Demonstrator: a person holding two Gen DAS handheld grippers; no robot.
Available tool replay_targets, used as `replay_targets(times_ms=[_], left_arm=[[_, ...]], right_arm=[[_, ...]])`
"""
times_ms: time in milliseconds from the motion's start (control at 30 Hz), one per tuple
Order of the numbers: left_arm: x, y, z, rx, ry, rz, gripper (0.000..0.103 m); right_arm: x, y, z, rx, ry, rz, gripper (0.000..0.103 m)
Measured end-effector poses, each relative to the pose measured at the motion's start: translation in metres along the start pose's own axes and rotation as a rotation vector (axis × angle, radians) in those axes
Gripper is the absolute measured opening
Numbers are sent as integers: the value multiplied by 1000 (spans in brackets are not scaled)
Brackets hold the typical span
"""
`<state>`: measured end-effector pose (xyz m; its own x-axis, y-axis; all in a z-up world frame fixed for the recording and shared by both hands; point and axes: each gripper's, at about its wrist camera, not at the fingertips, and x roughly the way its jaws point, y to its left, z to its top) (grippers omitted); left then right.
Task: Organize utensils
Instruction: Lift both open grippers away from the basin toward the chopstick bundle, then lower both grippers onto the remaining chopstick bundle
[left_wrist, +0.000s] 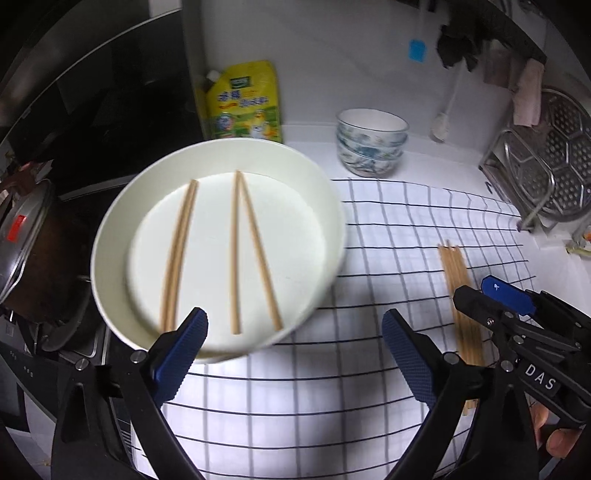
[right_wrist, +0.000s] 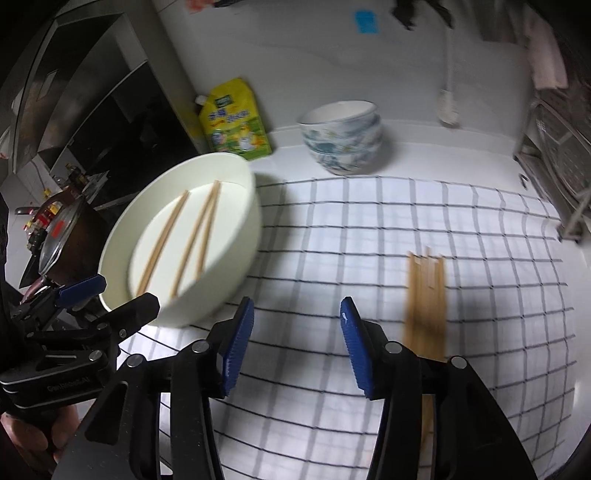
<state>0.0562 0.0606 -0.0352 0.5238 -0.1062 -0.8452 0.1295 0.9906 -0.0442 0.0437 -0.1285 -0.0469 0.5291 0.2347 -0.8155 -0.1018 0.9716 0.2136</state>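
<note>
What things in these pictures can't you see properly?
- Loose chopsticks on the checked cloth: blurred in the right wrist view, near ends hidden behind the right hand-held gripper, so no sure count.
- Same pile in the left wrist view: partly covered by the right hand-held gripper.
- Yellow pouch: print too small to read.
- White bowl: near rim hidden behind the left hand-held gripper.

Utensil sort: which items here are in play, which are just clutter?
In play:
- chopsticks in the white bowl
- white bowl
- chopstick bundle on the checked cloth
- left claw, right claw, both open

Clutter:
- stacked patterned bowls
- yellow refill pouch
- metal steamer rack
</note>
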Motion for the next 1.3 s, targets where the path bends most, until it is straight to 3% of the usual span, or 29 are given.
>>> replay_targets(times_ms=[300,567,833,1300], left_arm=[[6,-63,-8,25,-3,-68,94],[25,-103,-20,63,33,-81,94],[48,-116,-37,68,85,-84,94],[58,-119,-46,63,97,-51,94]], right_arm=[[-21,-70,-26,69,24,-91,53],[-11,-108,-50,59,78,-169,53],[16,-120,-64,56,129,-163,53],[41,-121,-72,16,145,-184,53]])
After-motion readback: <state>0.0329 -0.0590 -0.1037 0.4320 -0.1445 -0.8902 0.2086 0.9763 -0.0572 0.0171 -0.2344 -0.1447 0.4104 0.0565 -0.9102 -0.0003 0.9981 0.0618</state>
